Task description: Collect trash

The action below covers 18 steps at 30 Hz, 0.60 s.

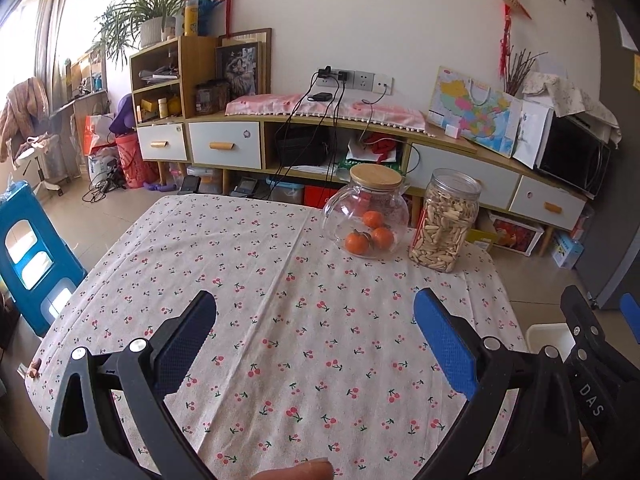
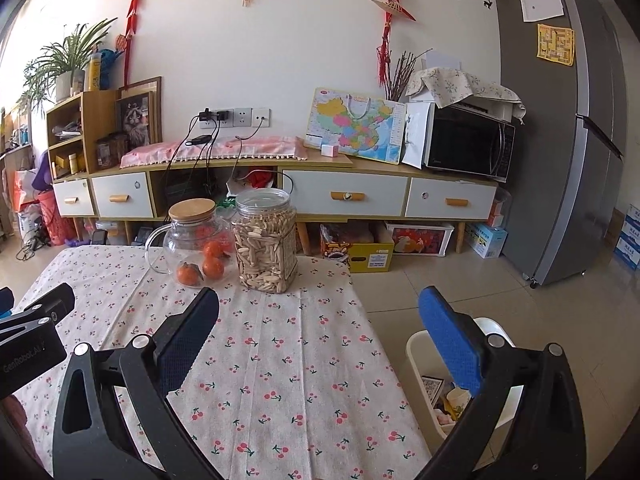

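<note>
We hold both grippers over a table (image 1: 280, 280) draped in a cherry-print cloth, whose bare middle fills most of what we see; beyond its far edge runs a long wooden sideboard (image 2: 344, 184) against the wall, with a microwave (image 2: 468, 144) at its right end and a grey fridge (image 2: 560, 120) standing past that. On the floor just off the table's right edge sits a white bin (image 2: 416, 352), and inside it we can make out scraps of paper and wrappers, the trash (image 2: 444, 400), partly hidden behind one blue finger. Near the far right corner of the tabletop stand a plastic jar (image 2: 266, 240) packed with pale seeds and, just to its left and almost touching it, a glass teapot (image 2: 196, 244) with a wooden lid and three small oranges inside. Our left gripper (image 1: 316, 340) hovers above the near part of the cloth with its jaws spread wide and nothing between them. Our right gripper (image 2: 320, 336) hangs over the right edge, jaws likewise wide apart and holding nothing, one finger over the cloth and the other over the bin
</note>
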Motion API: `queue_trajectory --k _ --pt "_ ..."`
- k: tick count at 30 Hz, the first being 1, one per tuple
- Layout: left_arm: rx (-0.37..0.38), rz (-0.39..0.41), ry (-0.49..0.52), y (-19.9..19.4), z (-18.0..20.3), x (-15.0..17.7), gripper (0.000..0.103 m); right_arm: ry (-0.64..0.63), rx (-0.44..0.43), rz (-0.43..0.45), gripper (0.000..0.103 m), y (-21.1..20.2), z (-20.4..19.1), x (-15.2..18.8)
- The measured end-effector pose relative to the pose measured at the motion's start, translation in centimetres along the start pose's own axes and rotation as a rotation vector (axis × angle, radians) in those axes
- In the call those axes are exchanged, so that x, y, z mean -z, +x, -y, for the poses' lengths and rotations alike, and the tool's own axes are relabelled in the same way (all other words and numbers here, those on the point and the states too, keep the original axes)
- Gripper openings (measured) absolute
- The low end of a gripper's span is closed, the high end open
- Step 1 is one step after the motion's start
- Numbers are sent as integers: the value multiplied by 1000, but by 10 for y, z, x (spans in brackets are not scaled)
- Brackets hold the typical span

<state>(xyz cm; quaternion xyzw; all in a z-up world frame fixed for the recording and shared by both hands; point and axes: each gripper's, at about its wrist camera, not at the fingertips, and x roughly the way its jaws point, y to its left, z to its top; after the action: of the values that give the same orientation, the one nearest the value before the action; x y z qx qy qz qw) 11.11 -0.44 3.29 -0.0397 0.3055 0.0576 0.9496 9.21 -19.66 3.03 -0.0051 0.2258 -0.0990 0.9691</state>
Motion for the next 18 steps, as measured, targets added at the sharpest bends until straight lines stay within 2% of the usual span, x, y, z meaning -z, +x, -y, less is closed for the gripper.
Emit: queue_trajectory --k 18 --pt "5 -15 15 4 5 2 96 1 0 -11 96 2 5 1"
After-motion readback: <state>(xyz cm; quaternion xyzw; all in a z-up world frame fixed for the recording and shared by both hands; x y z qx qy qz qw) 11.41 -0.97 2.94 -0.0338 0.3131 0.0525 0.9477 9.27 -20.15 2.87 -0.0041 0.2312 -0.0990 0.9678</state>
